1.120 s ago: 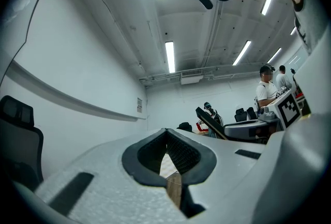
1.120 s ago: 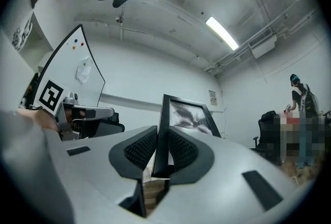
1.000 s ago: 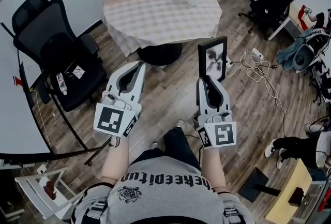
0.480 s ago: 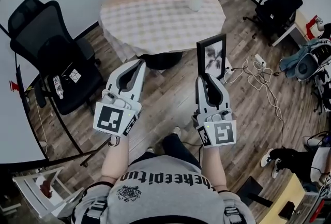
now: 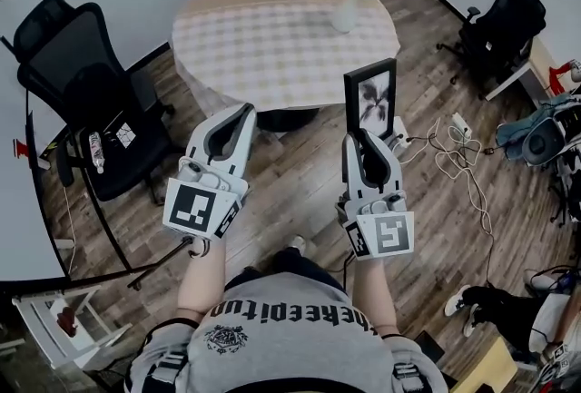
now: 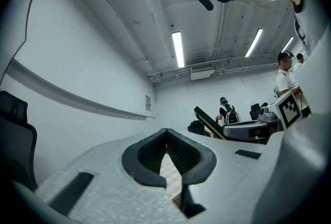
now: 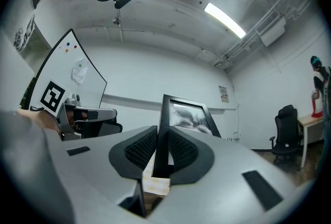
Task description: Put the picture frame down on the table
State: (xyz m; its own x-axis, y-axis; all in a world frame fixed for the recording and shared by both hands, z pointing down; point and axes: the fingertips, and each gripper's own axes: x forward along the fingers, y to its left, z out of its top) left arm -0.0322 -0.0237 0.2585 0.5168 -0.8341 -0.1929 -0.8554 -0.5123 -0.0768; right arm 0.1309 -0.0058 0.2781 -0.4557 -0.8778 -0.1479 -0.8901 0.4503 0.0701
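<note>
The right gripper (image 5: 364, 139) has its jaws clamped on the lower edge of the picture frame (image 5: 372, 98), which stands upright in the air, clear of the round table (image 5: 272, 28) and just beside its near right edge. The left gripper (image 5: 243, 112) is to the left of the right one, jaws pressed together at the tips with nothing between them. A vase of flowers (image 5: 346, 3) stands at the table's far right.

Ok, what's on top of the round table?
A checked tablecloth, hiding the tabletop, and a vase of flowers near the far edge. The picture frame is not there; the right gripper holds it.
</note>
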